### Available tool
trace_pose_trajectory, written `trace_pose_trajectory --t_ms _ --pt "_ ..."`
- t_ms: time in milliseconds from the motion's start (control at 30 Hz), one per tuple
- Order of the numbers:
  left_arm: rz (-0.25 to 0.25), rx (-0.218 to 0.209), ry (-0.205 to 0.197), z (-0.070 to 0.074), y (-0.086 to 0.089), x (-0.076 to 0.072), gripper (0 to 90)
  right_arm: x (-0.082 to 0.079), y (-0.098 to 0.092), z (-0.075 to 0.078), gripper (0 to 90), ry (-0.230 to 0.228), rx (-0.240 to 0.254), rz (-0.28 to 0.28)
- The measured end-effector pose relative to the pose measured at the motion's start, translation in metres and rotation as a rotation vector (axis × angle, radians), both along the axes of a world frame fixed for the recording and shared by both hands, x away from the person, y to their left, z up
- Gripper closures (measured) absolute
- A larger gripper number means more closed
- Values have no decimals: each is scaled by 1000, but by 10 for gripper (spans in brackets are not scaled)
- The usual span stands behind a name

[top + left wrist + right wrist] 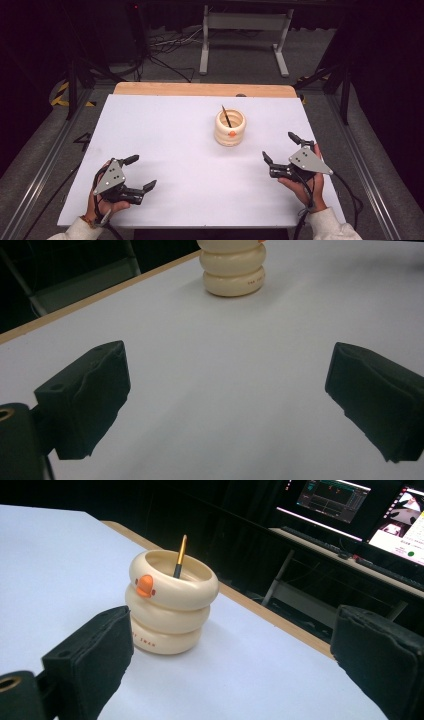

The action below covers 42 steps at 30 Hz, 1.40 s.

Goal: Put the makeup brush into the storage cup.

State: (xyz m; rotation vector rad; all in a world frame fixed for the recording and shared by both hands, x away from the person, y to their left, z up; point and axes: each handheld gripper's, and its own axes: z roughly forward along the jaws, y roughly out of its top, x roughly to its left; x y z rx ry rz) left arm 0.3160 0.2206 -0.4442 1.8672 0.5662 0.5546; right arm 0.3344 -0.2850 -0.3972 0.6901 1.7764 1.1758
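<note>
I am holding my left gripper (134, 173) and my right gripper (280, 147) low over the white table (165, 140), both with jaws standing wide apart and gripping nothing. The cream ringed pen cup (230, 128) is sitting ahead of my right jaws, near them, and well ahead of my left ones. A pen (180, 556) is leaning inside it — long axis nearly upright, gold end pointing up. My right gripper view is showing the cup's orange beak (145, 585) facing me — my left gripper view is catching just its lower rings (233, 273).
</note>
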Motion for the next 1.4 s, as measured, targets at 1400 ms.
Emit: trace_pose_trajectory --t_ms 1400 --pt "-12 10 5 -1 -1 2 53 -26 -29 -37 42 103 -64 -18"
